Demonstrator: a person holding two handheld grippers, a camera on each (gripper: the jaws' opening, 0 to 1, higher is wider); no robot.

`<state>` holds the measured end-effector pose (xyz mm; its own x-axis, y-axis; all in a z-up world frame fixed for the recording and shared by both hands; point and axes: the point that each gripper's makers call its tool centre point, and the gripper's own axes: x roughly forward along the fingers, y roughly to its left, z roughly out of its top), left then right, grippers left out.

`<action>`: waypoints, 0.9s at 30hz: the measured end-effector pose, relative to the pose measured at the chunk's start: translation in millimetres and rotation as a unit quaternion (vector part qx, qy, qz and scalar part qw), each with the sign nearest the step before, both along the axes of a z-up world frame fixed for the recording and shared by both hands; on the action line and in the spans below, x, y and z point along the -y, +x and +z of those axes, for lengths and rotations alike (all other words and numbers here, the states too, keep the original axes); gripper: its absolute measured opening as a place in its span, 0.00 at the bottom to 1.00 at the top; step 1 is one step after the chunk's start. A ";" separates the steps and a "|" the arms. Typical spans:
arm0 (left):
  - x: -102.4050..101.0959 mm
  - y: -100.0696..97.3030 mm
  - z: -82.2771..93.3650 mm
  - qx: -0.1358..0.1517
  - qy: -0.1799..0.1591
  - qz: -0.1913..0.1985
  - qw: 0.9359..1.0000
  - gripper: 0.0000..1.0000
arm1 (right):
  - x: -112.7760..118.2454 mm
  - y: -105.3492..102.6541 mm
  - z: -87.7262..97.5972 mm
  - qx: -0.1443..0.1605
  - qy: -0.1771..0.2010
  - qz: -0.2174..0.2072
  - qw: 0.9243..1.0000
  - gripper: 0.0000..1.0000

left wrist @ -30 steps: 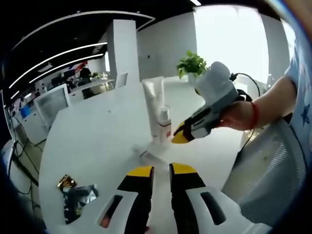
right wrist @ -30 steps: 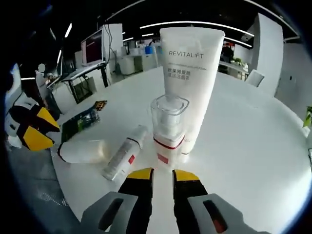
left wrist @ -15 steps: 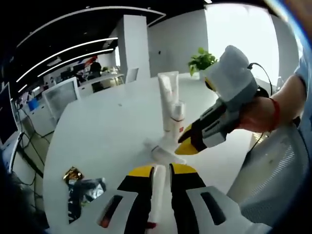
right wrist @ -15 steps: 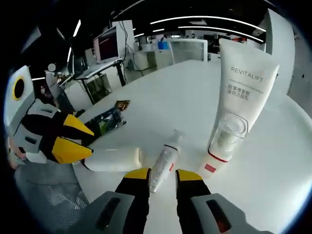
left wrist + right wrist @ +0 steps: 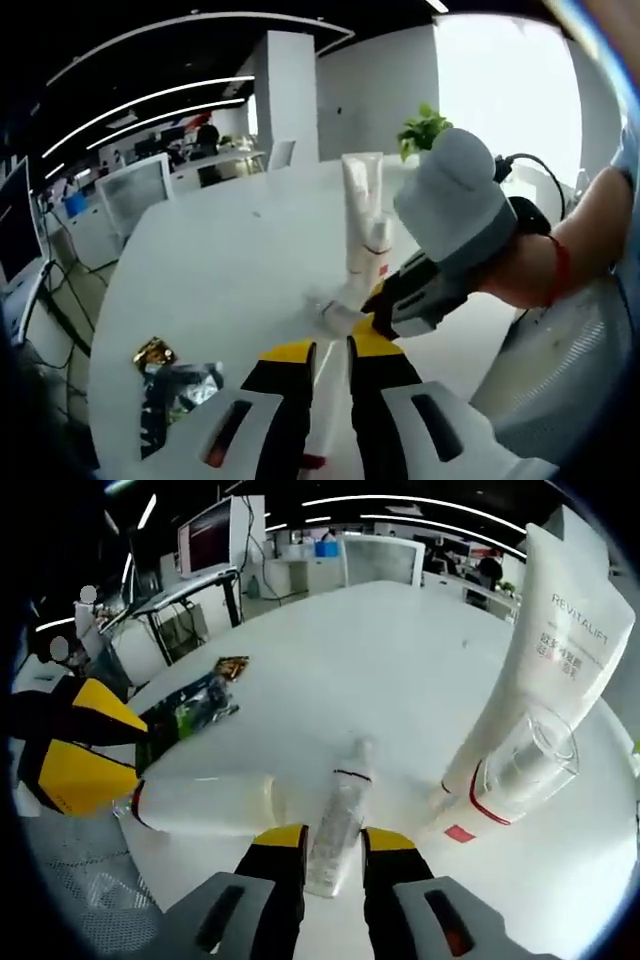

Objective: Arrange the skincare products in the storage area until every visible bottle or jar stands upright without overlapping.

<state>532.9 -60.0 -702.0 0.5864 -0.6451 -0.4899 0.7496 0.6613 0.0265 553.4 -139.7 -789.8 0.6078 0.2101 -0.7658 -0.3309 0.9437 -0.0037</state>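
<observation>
Bottles first: the slim spray bottle lies flat on the white desk, its base running in between the jaws of our right tool, which stand narrowly apart on either side of it and, as far as we can tell, not yet clamped. At nine o'clock from it lies the fat white bottle, also on its side; the left tool comes in at its far end, at nine o'clock in the right gripper view. In the left gripper view that same bottle sits between the left tool's narrowly parted jaws; we cannot tell whether they grip it. At three o'clock the tall tube and the clear-capped pump bottle already stand upright, touching or nearly so. Foil packets lie at ten o'clock.

We judge the step to be grasping the two fallen bottles. Next calls for closing on each, lifting, tipping upright, and setting them down apart from the standing pair.
</observation>
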 end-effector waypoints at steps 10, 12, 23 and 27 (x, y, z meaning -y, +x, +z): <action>-1.3 -0.1 -2.5 -0.003 0.005 0.001 1.000 0.16 | 9.3 -4.3 -12.2 -0.001 -0.025 0.000 1.000 0.14; -1.0 -0.3 -2.7 -0.003 0.005 0.001 1.000 0.16 | 9.3 -3.8 -10.8 0.006 -0.022 0.002 1.000 0.13; -1.7 -0.7 -5.2 -0.027 -0.010 0.004 1.000 0.20 | 12.5 -8.8 -0.4 -0.020 0.021 -0.001 1.000 0.12; -0.2 -2.2 -5.7 -0.054 -0.035 0.006 0.998 0.23 | 8.7 -9.4 19.3 0.006 0.029 0.014 0.999 0.12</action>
<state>530.8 -59.8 -707.7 0.5411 -0.6731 -0.5042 0.7372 0.6681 -0.1009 544.0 -148.3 -770.5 0.6100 0.2716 -0.7444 -0.3579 0.9326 0.0470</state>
